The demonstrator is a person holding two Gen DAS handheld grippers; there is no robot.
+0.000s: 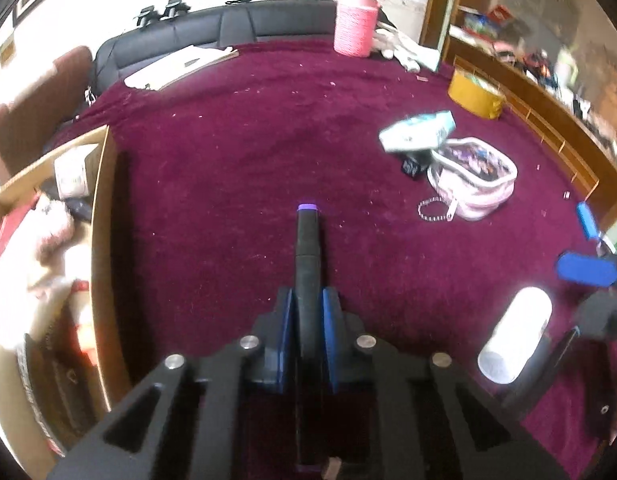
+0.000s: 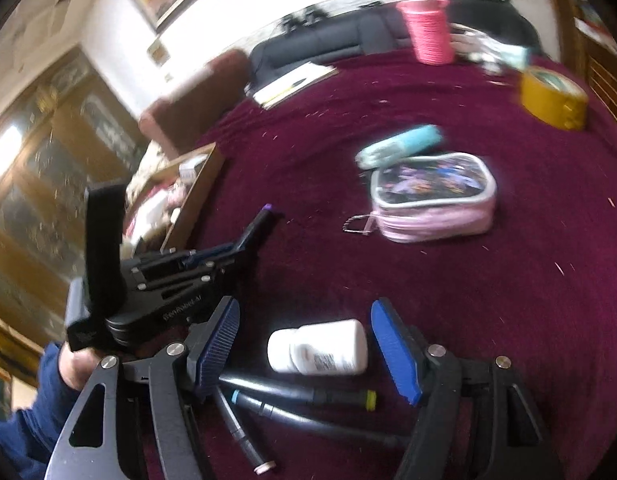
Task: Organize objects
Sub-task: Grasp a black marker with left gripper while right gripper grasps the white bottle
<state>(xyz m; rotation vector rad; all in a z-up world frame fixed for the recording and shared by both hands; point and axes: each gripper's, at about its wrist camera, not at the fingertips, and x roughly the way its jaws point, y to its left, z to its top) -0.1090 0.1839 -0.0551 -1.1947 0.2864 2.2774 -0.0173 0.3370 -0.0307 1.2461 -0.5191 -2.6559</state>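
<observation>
we see the left gripper (image 1: 308,312) clenched on a black marker (image 1: 307,256) with a purple tip, the blue pads pressed against its barrel on both sides while the marker points away over the dark red carpet (image 1: 236,168). to the left of it stands a cardboard box (image 1: 102,216) holding mixed things. the right gripper (image 2: 308,344) hangs with its jaws spread, and no earlier view tells us more; a white bottle (image 2: 320,347) lies on its side on the carpet between the two blue pads (image 2: 396,352), and we cannot tell whether either pad touches it. just nearer than the bottle lie three more markers (image 2: 300,394), crossing one another. farther right sits a pink pencil case (image 2: 432,200), with a pale blue packet (image 2: 400,146) just beyond it. far off stand a pink spool (image 1: 354,26) and a yellow tape roll (image 1: 476,94).
</observation>
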